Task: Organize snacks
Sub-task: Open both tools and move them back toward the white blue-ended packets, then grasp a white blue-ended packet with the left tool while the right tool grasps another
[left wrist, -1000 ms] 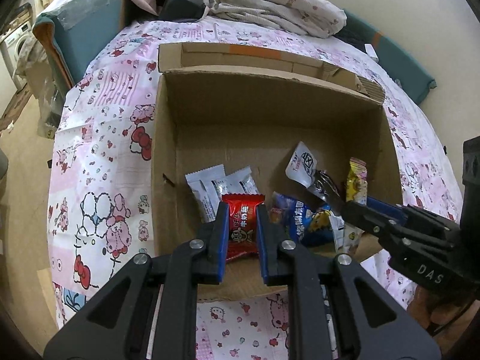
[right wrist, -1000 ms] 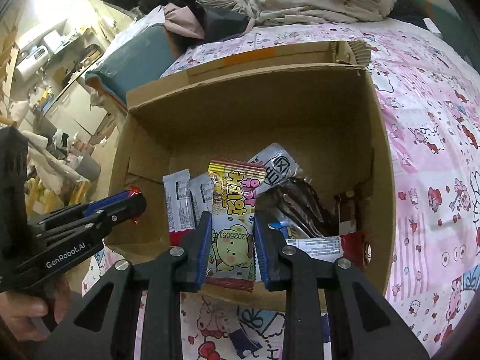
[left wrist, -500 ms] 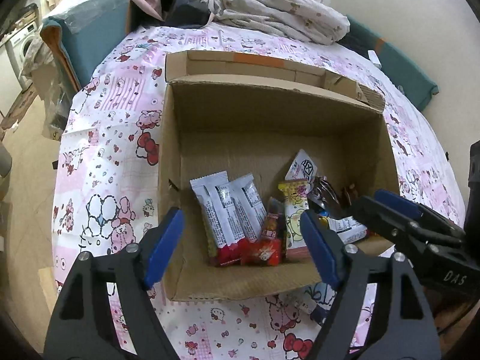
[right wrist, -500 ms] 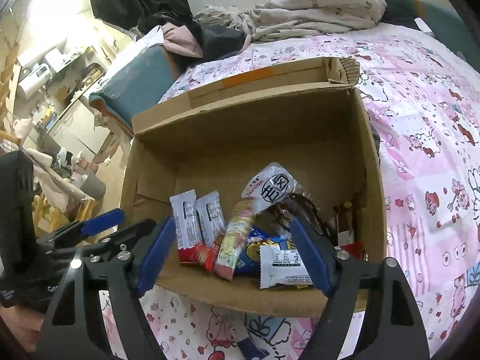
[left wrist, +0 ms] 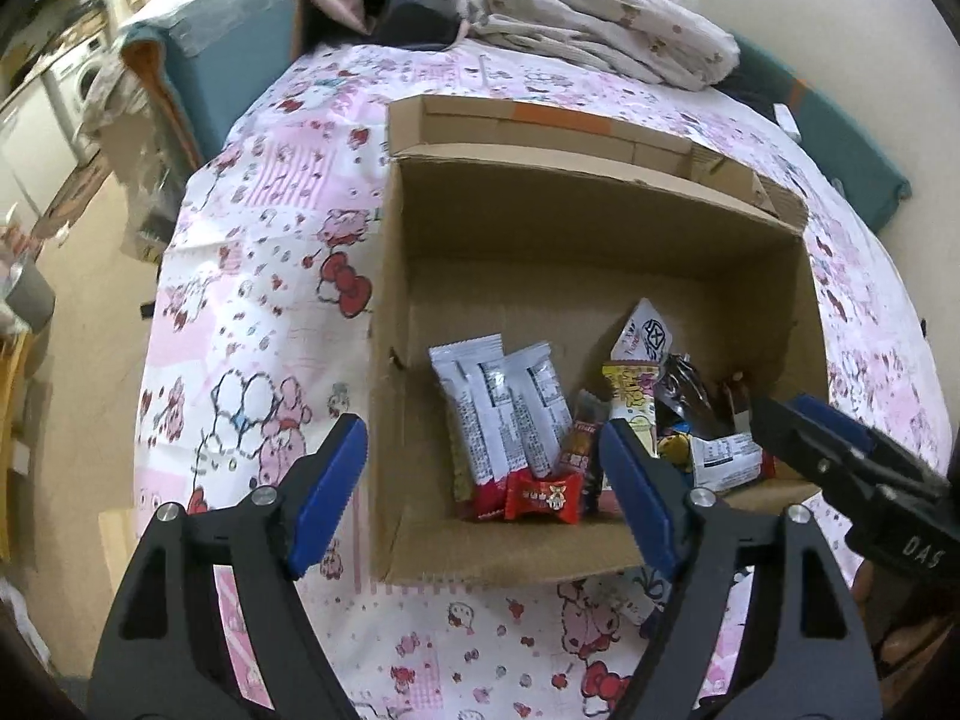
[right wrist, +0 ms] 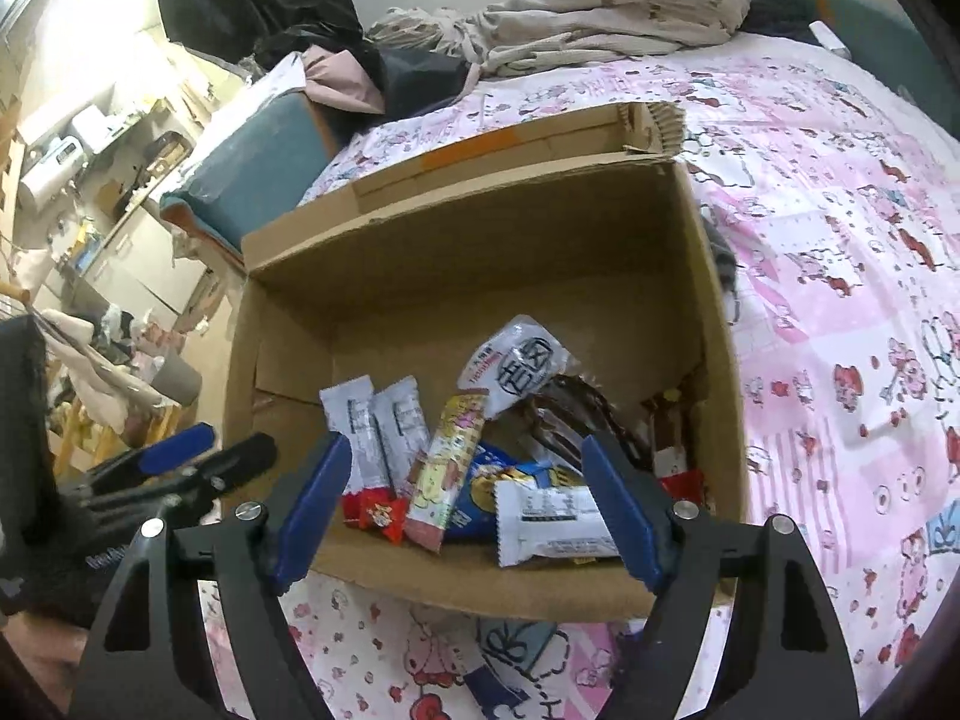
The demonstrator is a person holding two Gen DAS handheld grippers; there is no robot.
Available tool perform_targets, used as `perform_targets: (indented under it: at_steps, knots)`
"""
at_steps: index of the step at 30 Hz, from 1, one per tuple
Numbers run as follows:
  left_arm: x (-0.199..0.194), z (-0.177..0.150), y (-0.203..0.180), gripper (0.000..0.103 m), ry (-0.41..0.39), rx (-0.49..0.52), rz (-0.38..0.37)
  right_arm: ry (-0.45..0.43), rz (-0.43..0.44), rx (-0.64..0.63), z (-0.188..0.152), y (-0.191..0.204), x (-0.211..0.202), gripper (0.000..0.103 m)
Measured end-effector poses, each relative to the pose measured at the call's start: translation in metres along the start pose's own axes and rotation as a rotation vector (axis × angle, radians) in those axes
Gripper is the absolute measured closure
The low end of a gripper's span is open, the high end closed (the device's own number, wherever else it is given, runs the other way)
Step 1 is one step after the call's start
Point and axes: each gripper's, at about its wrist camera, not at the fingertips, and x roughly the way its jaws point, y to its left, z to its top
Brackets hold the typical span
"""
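Note:
An open cardboard box [left wrist: 576, 228] [right wrist: 492, 276] sits on a pink cartoon-print bedspread and holds several snack packets. A small red candy packet [left wrist: 543, 495] [right wrist: 381, 513] lies at the box's near wall, beside two silver-and-red bars [left wrist: 498, 414] [right wrist: 384, 438]. A yellow-pink cartoon packet [right wrist: 447, 474] [left wrist: 630, 396] leans among a blue packet [right wrist: 489, 492], a white packet [right wrist: 549, 519] and a dark wrapper [right wrist: 576, 414]. My left gripper [left wrist: 483, 480] hangs open above the near edge, empty. My right gripper [right wrist: 462, 501] is open too, nothing between its fingers.
The bedspread [left wrist: 270, 324] surrounds the box. Crumpled bedding [left wrist: 594, 30] and dark clothes lie behind it. A teal cushion [left wrist: 210, 72] stands at the back left. The floor [left wrist: 72, 360] drops away on the left, with cluttered furniture [right wrist: 90, 192] beyond.
Both grippers opened wide. The left one let go of the red candy packet and the right one released the yellow-pink packet; both now lie in the box. Both grippers pulled back slightly.

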Motion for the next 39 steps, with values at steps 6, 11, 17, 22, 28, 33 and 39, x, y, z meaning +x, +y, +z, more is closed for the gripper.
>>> perform_targets:
  at_steps: [6,11,17,22,28,33,39]
  knots:
    - [-0.017,-0.015,-0.005,0.026,0.006,-0.047,0.029,-0.002,-0.039,0.067,-0.011,-0.016,-0.023,0.021]
    - [-0.025,-0.043,-0.021,0.026,0.008,-0.077,0.038,0.015,-0.075,0.101,-0.026,-0.029,-0.046,0.021]
    - [-0.013,-0.087,-0.044,0.026,0.067,-0.128,0.051,0.095,-0.138,0.253,-0.060,-0.068,-0.066,0.021]
    - [0.021,-0.123,-0.069,0.026,0.186,-0.124,0.045,0.147,-0.036,0.496,-0.090,-0.105,-0.075,0.021]
    - [0.049,-0.128,-0.084,0.028,0.216,-0.216,0.007,0.163,-0.044,0.516,-0.094,-0.109,-0.072,0.021]
    - [0.079,-0.120,-0.094,0.036,0.267,-0.177,0.053,0.164,-0.040,0.556,-0.095,-0.119,-0.070,0.021]
    - [0.082,-0.119,-0.098,0.089,0.275,-0.078,0.070,0.165,-0.042,0.569,-0.095,-0.121,-0.069,0.021]
